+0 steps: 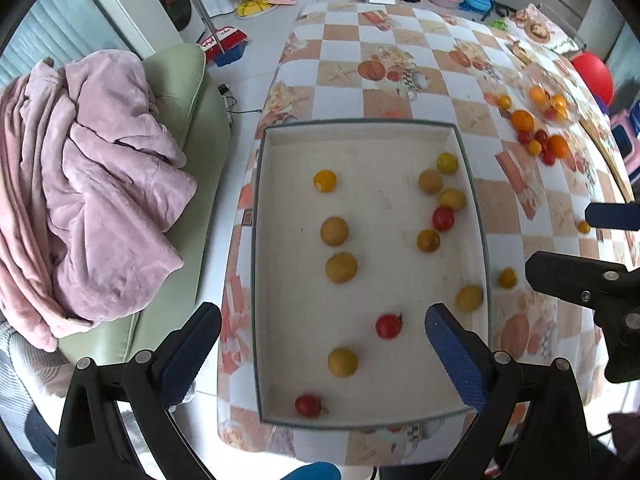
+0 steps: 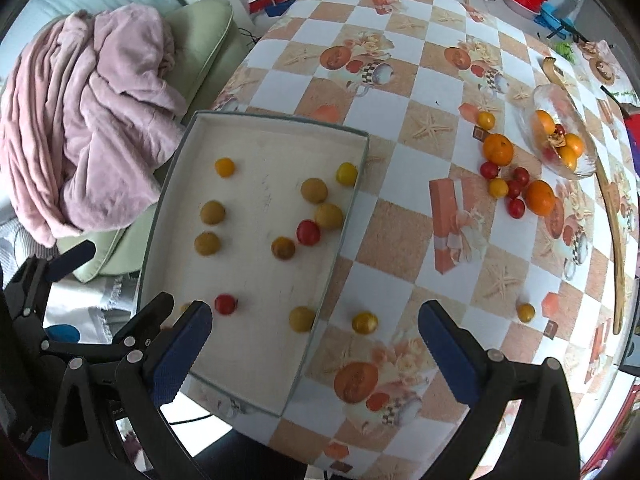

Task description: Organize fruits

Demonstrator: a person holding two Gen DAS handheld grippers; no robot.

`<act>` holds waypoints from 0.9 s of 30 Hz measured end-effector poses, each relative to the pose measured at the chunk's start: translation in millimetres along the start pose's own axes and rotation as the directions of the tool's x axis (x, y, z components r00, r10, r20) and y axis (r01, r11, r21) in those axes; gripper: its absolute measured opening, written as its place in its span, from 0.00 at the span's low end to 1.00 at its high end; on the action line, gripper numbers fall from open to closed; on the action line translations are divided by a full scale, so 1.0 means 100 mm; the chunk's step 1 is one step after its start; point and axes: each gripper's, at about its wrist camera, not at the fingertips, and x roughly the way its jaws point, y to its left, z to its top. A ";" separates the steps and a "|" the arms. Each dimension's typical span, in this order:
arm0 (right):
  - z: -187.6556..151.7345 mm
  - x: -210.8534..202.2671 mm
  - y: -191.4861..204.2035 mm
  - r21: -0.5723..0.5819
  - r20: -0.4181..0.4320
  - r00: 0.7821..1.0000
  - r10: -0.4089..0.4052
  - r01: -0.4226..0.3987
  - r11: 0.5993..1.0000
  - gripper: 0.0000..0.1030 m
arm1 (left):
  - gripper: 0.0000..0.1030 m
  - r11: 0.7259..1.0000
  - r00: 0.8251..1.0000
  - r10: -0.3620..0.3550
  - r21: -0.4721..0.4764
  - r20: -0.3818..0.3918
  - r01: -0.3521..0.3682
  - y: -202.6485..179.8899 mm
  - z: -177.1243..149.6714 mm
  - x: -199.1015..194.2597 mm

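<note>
Left gripper (image 1: 320, 344): jaws spread wide, holding nothing, poised over the near end of the box (image 1: 262, 280). Between its fingertips: one red tomato (image 1: 388, 325); one yellow fruit (image 1: 342, 362) and a second red tomato (image 1: 308, 405) sit nearer still.

Right gripper (image 2: 316, 336): jaws likewise apart, empty. Between its fingertips: the box's near right wall and one yellow fruit on the tablecloth (image 2: 364, 322), just outside that wall.

Box count from the left wrist view: 12 fruits, 3 red, 9 yellow-brown.

Beyond the right fingertip, another loose yellow fruit (image 2: 525, 312). Farther: a cluster of 2 oranges (image 2: 497, 149), 4 red and 2 yellow small fruits. Farthest, glass bowl (image 2: 538, 98) with several oranges.
</note>
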 end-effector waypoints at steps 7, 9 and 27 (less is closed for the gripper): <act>-0.15 -0.08 0.07 -0.037 -0.021 1.000 -0.008 0.007 0.999 1.00 | 0.99 0.999 1.000 0.012 0.034 -0.006 -0.012 -0.06 -0.07 -0.10; -0.17 -0.09 0.08 -0.048 -0.025 1.000 -0.010 0.009 0.999 1.00 | 0.99 0.999 1.000 0.013 0.040 -0.005 -0.013 -0.08 -0.08 -0.13; -0.23 -0.21 0.13 -0.078 -0.002 1.000 -0.013 0.013 0.997 1.00 | 0.99 0.997 0.999 0.042 0.070 0.010 -0.042 -0.22 -0.14 -0.30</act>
